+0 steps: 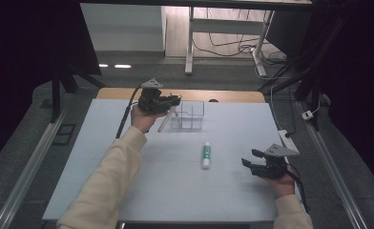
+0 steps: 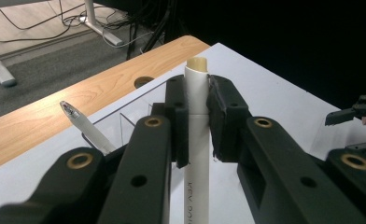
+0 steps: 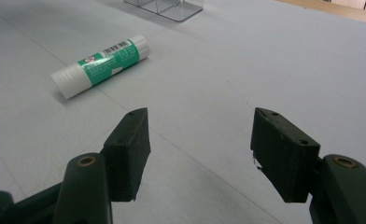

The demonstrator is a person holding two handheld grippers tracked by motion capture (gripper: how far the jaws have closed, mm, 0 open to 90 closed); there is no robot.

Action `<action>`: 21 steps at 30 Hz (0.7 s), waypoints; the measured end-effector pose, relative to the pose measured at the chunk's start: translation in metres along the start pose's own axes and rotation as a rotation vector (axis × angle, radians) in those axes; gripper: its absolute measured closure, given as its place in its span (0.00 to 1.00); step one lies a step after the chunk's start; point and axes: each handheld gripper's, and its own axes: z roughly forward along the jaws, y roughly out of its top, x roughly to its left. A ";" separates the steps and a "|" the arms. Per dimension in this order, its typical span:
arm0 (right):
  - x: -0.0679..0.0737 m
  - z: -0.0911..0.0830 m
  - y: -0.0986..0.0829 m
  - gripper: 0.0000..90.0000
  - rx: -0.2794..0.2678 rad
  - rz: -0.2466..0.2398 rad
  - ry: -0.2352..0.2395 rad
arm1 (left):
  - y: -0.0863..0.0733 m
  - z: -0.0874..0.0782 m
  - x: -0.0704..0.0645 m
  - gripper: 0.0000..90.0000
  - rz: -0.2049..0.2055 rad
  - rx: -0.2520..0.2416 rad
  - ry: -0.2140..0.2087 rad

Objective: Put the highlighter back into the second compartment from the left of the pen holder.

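The right hand-held gripper rests wide open on the counter and holds nothing. A glue stick lies just ahead of it. Farther off, the left hand-held gripper squeezes a white pen, right beside the clear box. Another pen leans there. I think the pen goes into the box next: tip it up, lower it, let go.

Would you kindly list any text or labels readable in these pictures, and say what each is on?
White pen held in the left gripper: dark print along its barrel, partly hidden and too blurred to read.
Glue stick on the table: green label with a barcode and small print, too small to read.
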 end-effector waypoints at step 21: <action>-0.001 0.001 -0.001 0.42 0.003 0.002 0.000 | 0.028 0.017 0.003 0.87 0.018 -0.017 0.046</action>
